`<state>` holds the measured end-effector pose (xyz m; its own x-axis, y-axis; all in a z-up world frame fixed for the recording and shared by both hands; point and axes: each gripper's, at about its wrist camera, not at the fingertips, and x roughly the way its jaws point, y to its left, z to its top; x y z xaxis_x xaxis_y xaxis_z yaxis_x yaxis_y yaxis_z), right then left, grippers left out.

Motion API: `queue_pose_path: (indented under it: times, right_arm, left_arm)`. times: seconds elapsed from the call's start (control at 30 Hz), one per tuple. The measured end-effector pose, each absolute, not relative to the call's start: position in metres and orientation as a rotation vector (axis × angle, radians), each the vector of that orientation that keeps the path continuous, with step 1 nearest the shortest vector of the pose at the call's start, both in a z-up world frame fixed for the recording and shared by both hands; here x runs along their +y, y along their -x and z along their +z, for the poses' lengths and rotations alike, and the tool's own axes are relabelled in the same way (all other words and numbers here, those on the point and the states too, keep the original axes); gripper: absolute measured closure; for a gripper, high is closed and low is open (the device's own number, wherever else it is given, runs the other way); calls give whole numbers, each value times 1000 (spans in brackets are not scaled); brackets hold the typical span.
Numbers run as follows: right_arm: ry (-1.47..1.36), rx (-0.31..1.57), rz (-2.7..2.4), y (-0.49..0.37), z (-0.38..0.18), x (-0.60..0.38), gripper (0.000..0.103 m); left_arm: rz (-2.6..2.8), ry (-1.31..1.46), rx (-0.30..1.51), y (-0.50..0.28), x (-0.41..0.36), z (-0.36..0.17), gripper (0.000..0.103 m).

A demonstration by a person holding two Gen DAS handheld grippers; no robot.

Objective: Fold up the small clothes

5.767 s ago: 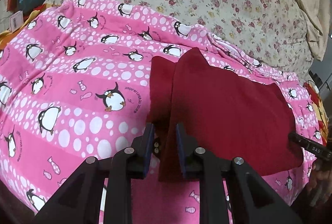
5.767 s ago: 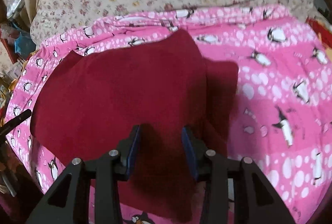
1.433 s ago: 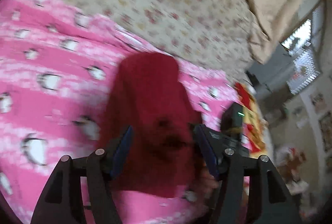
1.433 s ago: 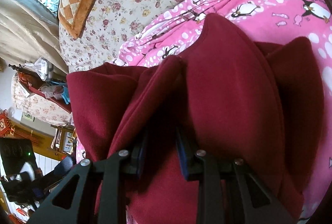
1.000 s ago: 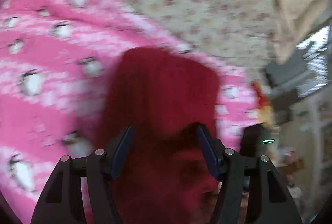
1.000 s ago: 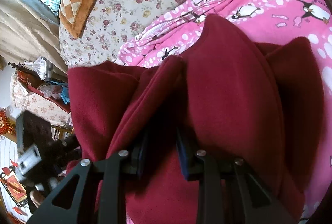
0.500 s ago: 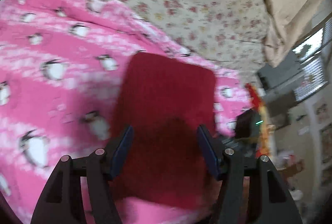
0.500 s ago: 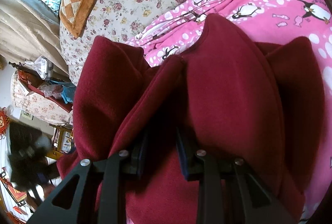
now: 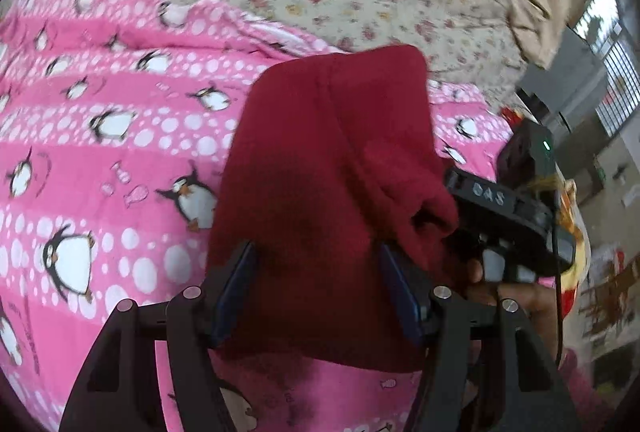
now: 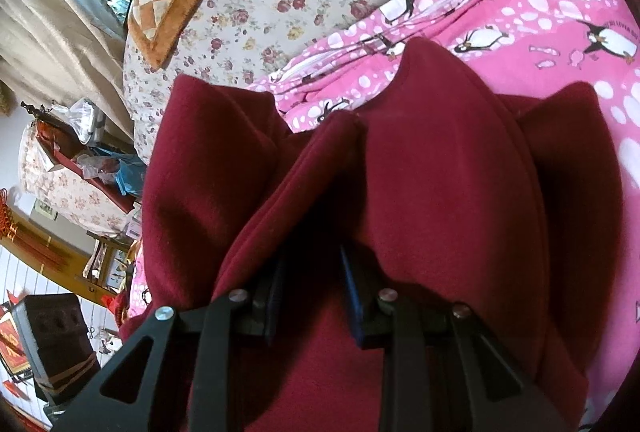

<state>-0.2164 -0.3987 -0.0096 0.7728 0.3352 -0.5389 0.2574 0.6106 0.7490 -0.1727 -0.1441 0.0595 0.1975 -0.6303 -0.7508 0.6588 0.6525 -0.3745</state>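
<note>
Lying on the pink blanket (image 9: 120, 160): red garment (image 9: 320, 160), partly folded. Left view: left gripper (image 9: 316, 288) spread wide above it, pinching nothing; right gripper (image 9: 460, 200) at the bunched right edge. Right view: right gripper (image 10: 312, 296) pinching a ridge of garment (image 10: 440, 192). Risk: the thick fold may slip from that narrow pinch, undoing the fold.

Pink penguin blanket (image 9: 120, 160) lies open left of the red garment (image 9: 320, 172).
</note>
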Motion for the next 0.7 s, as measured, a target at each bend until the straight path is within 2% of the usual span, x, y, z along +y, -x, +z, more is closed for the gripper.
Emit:
queue_pose_path:
  times: [0.13,0.27,0.37,0.43,0.5,0.57,0.7]
  right_arm:
    - [-980,755,33,220,-5,-403,73]
    - [-1015,745,3,234,4,-405,58]
    - [-1043,716,-24,247,10,-407,51]
    - [-1075,660,-20,255,13,-407,42]
    - [-1116,594,5,262,15,-407,28]
    - [-1100,583,8,259,17,-403,22]
    - [-1029,689,24,234,13,-389,20]
  left_arm:
    - [-937,-60,1020,174,-145,57,61]
    - [-957,-44,1033,170,-141,57,61]
    - [-954,-46,1037,170,-142,55,61]
    - [-954,-49,1039,170,-142,54,61]
    - [-954,-50,1041,170,-143,53,61]
    - [-951,-53,1040,170,-144,52,60]
    - [-955,-54,1039,170,-143,51,60]
